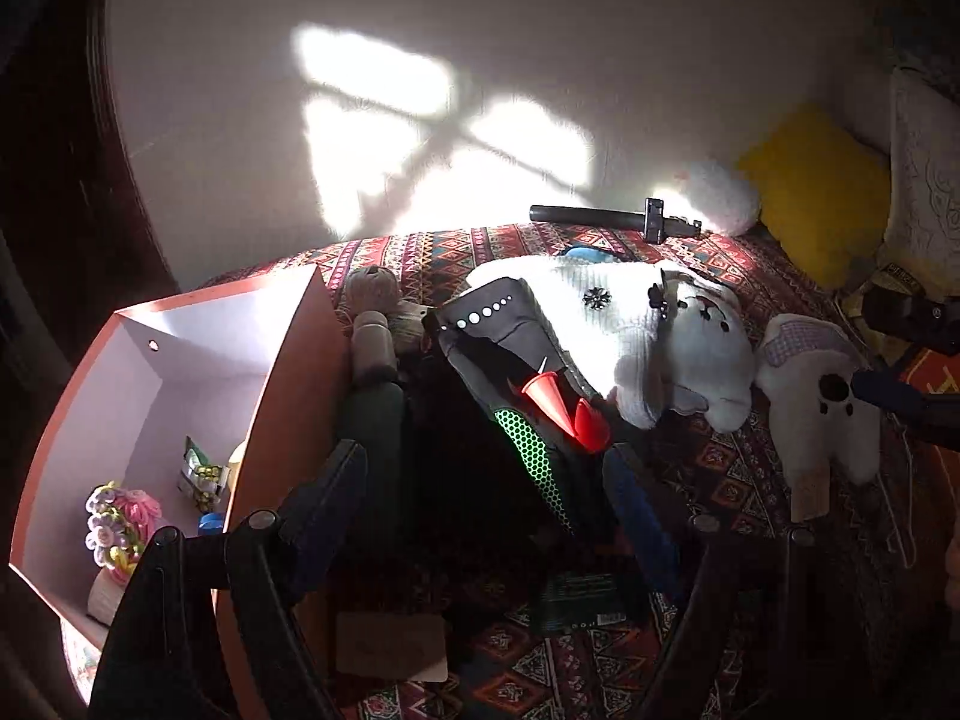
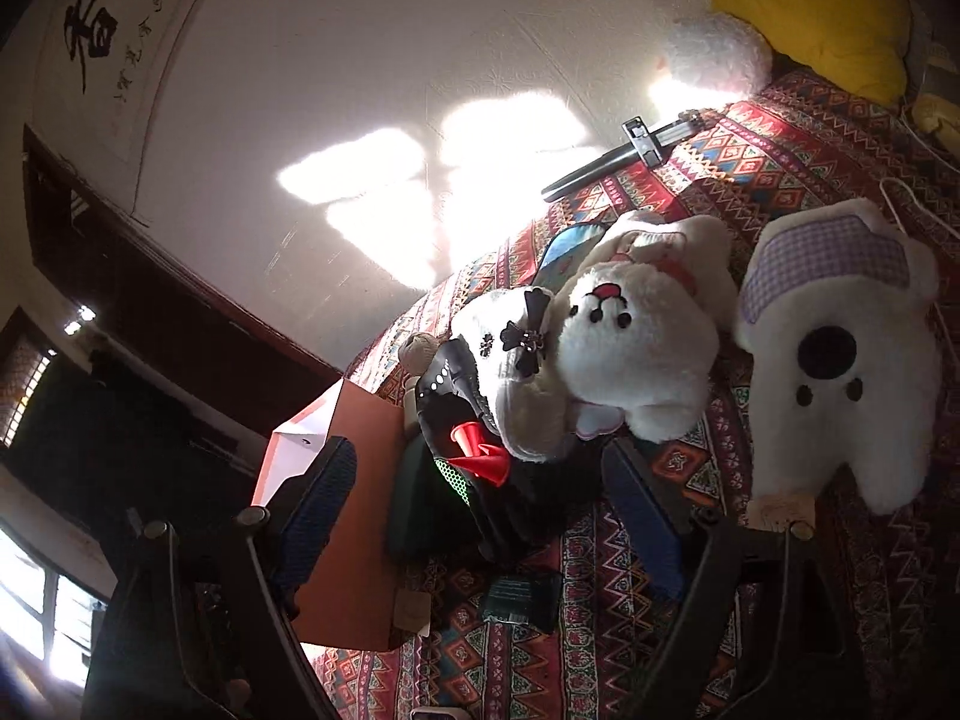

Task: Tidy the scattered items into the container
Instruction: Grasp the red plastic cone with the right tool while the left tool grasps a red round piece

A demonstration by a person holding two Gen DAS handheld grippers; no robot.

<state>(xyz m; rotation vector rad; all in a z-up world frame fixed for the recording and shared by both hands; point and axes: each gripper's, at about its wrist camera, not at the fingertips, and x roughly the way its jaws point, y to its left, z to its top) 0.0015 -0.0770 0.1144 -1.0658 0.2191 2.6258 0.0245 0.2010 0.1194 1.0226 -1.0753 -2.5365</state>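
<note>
An orange open box (image 1: 282,372) with a white inside stands at the left on a patterned bedspread (image 1: 720,468); it also shows in the right wrist view (image 2: 354,516). It holds a yarn-flower toy (image 1: 120,516) and small packets. Beside it lie a black bag with green mesh and a red cone (image 1: 534,414), a white plush bear (image 1: 690,336) and a white plush slipper with a lilac check cuff (image 1: 822,396). My left gripper (image 1: 486,492) is open over the black bag. My right gripper (image 2: 480,510) is open over the same bag (image 2: 474,462), below the bear (image 2: 636,348).
A dark umbrella (image 1: 372,414) and a wooden doll (image 1: 375,324) lie against the box. A black rod with a clamp (image 1: 606,217) lies by the wall. A yellow pillow (image 1: 816,192) and white cushions sit at the back right. A dark packet (image 2: 522,600) lies near the front.
</note>
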